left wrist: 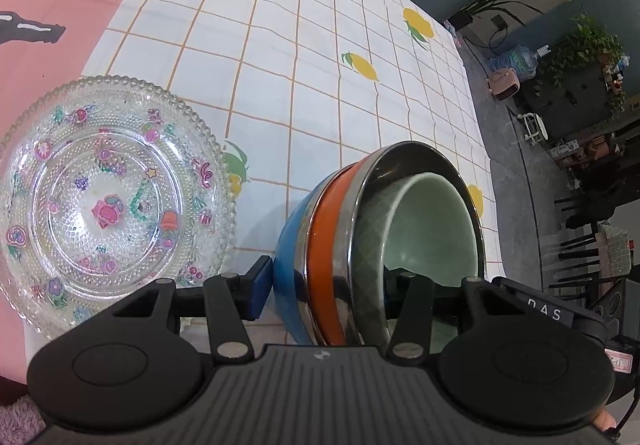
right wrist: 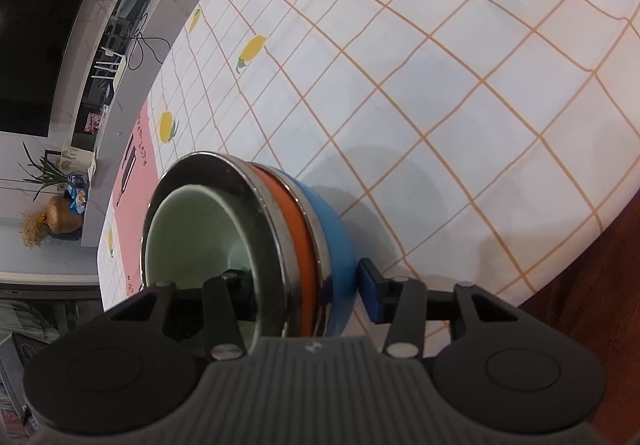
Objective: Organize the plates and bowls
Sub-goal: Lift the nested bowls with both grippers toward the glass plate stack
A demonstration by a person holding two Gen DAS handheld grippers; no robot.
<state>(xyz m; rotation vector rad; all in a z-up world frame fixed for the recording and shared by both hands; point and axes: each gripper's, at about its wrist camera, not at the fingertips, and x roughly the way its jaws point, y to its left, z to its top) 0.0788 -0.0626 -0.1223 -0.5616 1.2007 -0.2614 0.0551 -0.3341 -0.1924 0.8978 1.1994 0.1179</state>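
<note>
Gripping bowl stack [left wrist: 360, 241] [right wrist: 248, 245] — rim between left tongs [left wrist: 334, 297], right tongs [right wrist: 304, 293]

Left gripper [left wrist: 332, 293] and right gripper [right wrist: 308, 293], each with jaws clamped across the wall of the nested bowls [left wrist: 384, 245], from opposite sides.

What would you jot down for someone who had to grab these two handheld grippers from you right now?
Left gripper: clamped across the wall of the nested bowl stack, one finger outside the blue bowl, one inside.
Right gripper: gripping the same stack from the opposite side.
The stack (green bowl in steel, orange, blue) is tilted on its side over the checked tablecloth.
Glass plate lies apart, left of the stack.
Done: bowls nested. Left: set the stack down upright; perhaps place it with the plate.
</note>
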